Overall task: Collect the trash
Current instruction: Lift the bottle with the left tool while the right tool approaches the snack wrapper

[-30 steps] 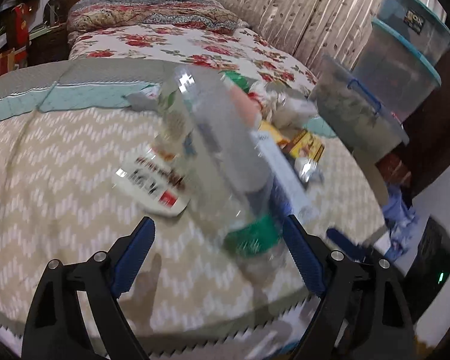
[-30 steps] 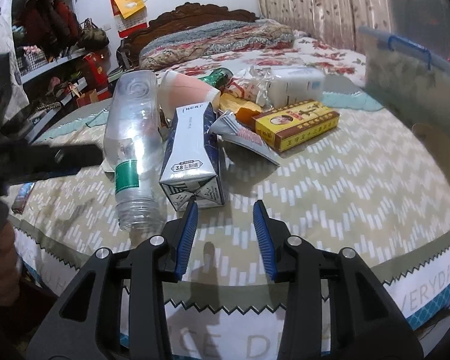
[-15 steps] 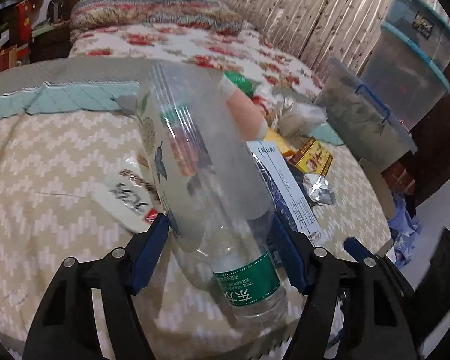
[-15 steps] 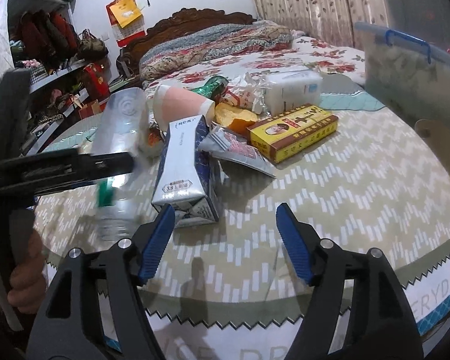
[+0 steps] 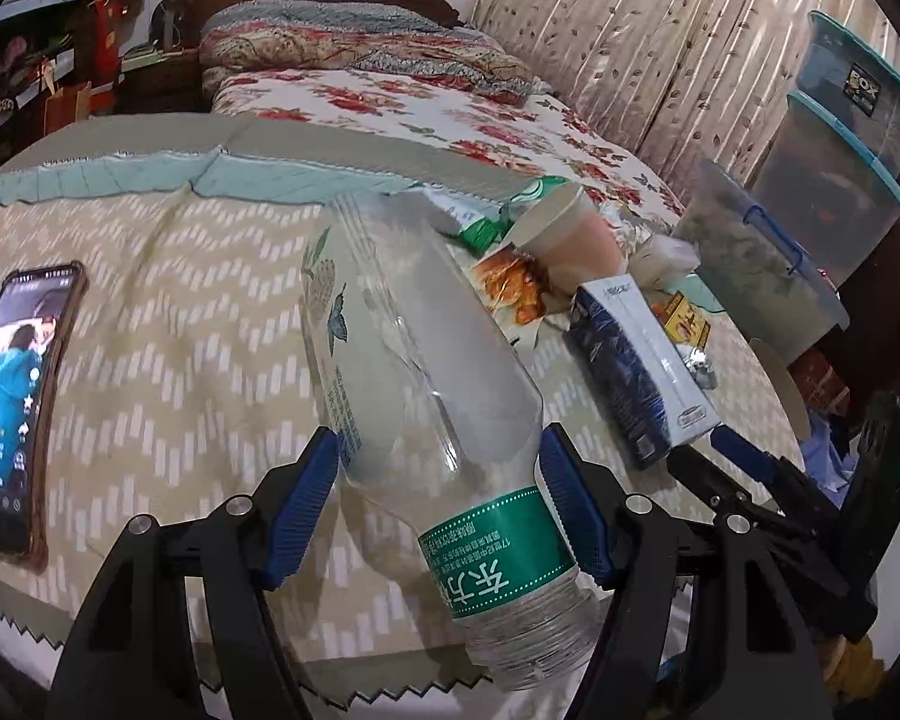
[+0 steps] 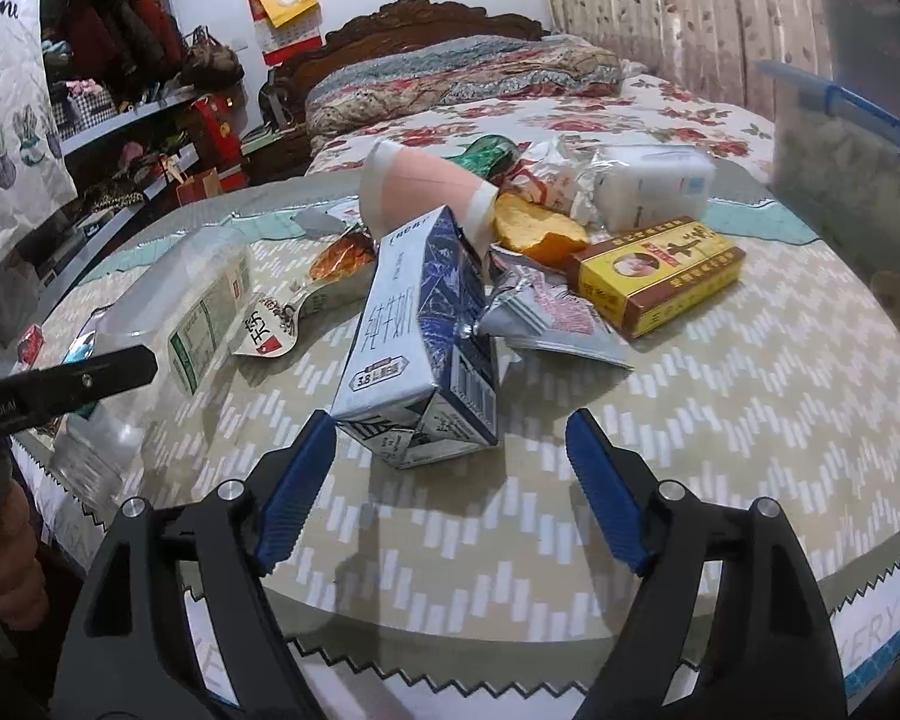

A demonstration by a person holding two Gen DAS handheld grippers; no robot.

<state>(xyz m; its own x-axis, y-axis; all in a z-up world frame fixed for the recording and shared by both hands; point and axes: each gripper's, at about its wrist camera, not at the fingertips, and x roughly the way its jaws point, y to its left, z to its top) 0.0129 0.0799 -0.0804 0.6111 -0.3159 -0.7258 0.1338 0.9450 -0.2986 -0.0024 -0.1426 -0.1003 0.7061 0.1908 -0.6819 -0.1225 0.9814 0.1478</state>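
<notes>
On the round table with its zigzag cloth (image 6: 720, 420) lies a heap of trash. My left gripper (image 5: 437, 441) is shut on a clear plastic bottle (image 5: 414, 348) with a green label, both blue pads pressing its sides near the neck. From the right wrist the bottle (image 6: 192, 306) shows at far left, with one of the left fingers (image 6: 90, 381) across it. My right gripper (image 6: 450, 420) is open and its jaws are still opening. A blue-and-white milk carton (image 6: 414, 324) lies just ahead of its tips, untouched. Behind are a pink paper cup (image 6: 426, 186), a yellow box (image 6: 654, 270) and a silver wrapper (image 6: 546, 312).
A lit phone (image 5: 18, 402) lies on the cloth at far left. Lidded plastic tubs (image 5: 762, 276) stand at the table's right side, with more stacked behind them. Behind the table is a bed (image 6: 510, 108), and at left are shelves. The table's near edge runs just under both grippers.
The left gripper's jaws closed onto the bottle, and it carried the bottle leftward, away from the carton. The right gripper's jaws spread wide and edged up to the carton.
</notes>
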